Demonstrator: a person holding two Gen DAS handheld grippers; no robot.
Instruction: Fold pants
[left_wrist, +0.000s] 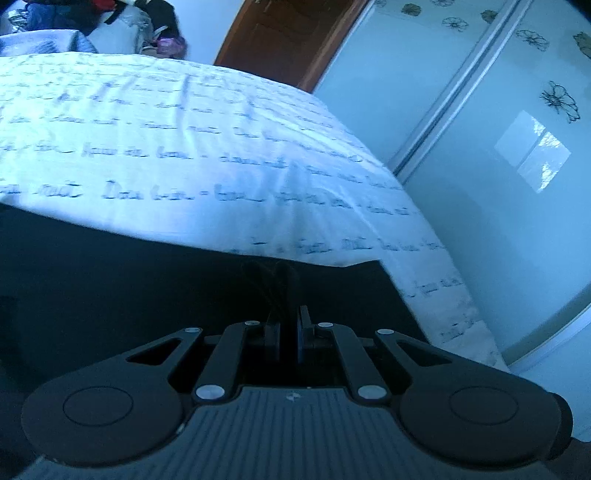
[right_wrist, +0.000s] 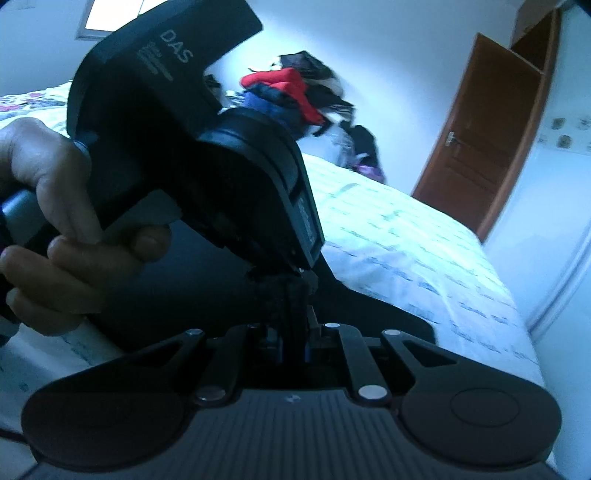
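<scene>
Both sets of jaws pinch the dark pants on the printed bedspread, clothes pile beyond.

White letters "DAS" stand on the black plastic left gripper body, upper left; the white bedsheet's blue script is unreadable.
</scene>
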